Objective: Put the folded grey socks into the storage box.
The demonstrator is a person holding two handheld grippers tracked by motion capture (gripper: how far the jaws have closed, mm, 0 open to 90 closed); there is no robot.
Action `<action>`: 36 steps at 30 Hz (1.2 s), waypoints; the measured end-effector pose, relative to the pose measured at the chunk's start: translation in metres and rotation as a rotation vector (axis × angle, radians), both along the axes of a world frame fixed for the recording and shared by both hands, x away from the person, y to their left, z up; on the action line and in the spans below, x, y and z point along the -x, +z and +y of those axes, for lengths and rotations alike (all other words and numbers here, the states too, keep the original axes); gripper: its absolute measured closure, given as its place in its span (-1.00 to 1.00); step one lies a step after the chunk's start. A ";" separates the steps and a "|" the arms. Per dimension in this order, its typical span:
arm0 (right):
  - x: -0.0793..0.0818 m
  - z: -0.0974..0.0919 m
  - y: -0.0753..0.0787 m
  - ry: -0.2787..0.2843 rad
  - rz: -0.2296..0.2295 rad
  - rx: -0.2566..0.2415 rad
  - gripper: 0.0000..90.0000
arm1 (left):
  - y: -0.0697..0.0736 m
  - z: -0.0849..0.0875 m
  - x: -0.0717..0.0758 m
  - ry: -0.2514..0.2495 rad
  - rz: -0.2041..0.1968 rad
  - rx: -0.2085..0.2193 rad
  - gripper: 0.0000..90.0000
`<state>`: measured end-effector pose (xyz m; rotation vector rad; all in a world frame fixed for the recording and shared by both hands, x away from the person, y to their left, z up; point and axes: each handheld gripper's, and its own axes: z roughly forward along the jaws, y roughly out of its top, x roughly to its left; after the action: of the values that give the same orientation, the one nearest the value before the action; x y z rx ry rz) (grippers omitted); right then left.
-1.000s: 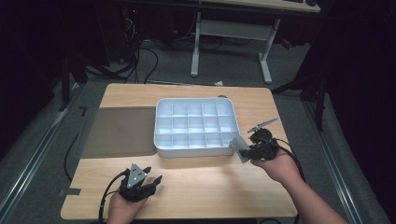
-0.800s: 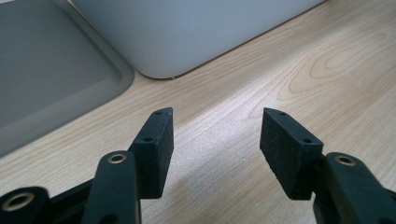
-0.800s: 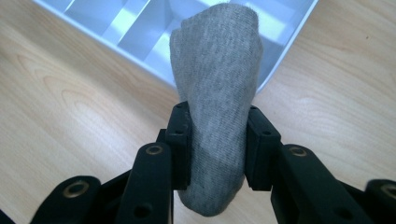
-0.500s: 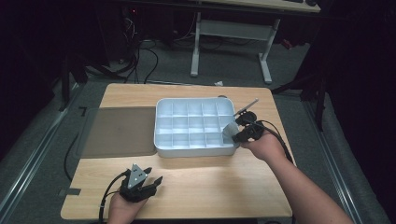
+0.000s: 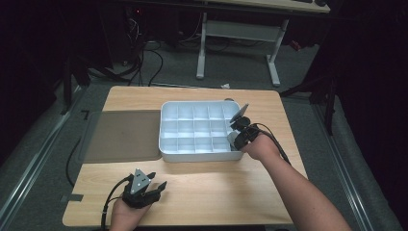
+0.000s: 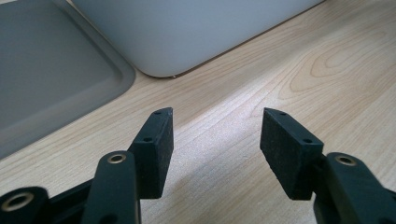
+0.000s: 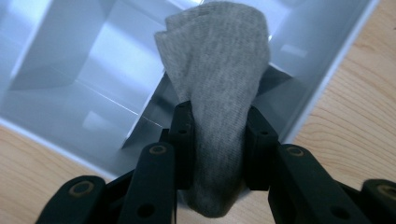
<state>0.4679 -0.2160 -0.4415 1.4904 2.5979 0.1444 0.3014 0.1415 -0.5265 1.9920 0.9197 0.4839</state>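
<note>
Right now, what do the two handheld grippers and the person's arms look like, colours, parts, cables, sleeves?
Both are black. The left gripper carries a grey three-cornered plate on top and trails a black cable. Its jaws end in flat rectangular black pads, with brass-coloured pivot rivets behind them. The right gripper trails a black cable too. Both forearms are bare, no sleeves visible.

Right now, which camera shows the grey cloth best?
The right gripper view: the grey cloth is close up, pinched in the right claw over the white tray. The high view shows it as a tiny grey bit. The left gripper view faces bare table.
</note>
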 end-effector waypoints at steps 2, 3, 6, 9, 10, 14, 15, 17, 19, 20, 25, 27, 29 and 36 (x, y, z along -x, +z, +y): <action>-0.002 0.001 -0.005 0.009 0.013 0.012 0.59 | 0.000 0.000 0.000 0.001 0.000 0.002 0.00; -0.002 0.002 -0.007 0.004 0.019 0.017 0.59 | 0.000 0.000 0.000 0.001 0.001 0.000 0.00; -0.003 0.002 -0.011 0.014 0.025 0.016 0.59 | -0.001 -0.001 0.000 -0.001 0.000 -0.005 0.00; -0.003 0.003 -0.013 0.018 0.022 0.020 0.59 | -0.001 -0.001 0.000 -0.004 0.001 -0.009 0.00; -0.003 0.003 -0.014 0.019 0.022 0.019 0.59 | -0.001 -0.002 0.000 -0.003 0.000 -0.006 0.00; -0.003 0.003 -0.015 0.024 0.021 0.017 0.59 | -0.001 -0.002 0.000 -0.005 0.001 -0.009 0.00; -0.003 0.003 -0.015 0.028 0.020 0.017 0.59 | -0.001 -0.002 0.000 -0.004 0.001 -0.010 0.00; -0.002 0.003 -0.015 0.025 0.019 0.010 0.58 | -0.001 -0.002 0.000 -0.005 0.001 -0.010 0.00; -0.002 0.003 -0.015 0.027 0.015 0.012 0.58 | -0.001 -0.002 0.000 -0.005 0.001 -0.009 0.00; -0.002 0.003 -0.016 0.028 0.013 0.011 0.58 | -0.001 -0.002 0.000 -0.005 0.002 -0.009 0.00; -0.002 0.004 -0.021 0.021 0.014 0.003 0.57 | -0.001 -0.003 0.001 -0.008 0.000 -0.011 0.00; -0.002 0.004 -0.022 0.033 0.013 0.008 0.57 | -0.001 -0.003 0.001 -0.011 0.003 -0.014 0.00; -0.001 0.005 -0.023 0.025 0.014 0.009 0.57 | -0.002 -0.003 0.001 -0.012 0.005 -0.014 0.00; -0.002 0.005 -0.021 0.021 0.019 0.000 0.47 | -0.002 -0.003 0.001 -0.011 0.004 -0.009 0.00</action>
<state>0.4694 -0.2106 -0.4629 1.4717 2.6292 0.1328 0.3004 0.1380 -0.5280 2.0058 0.9096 0.4791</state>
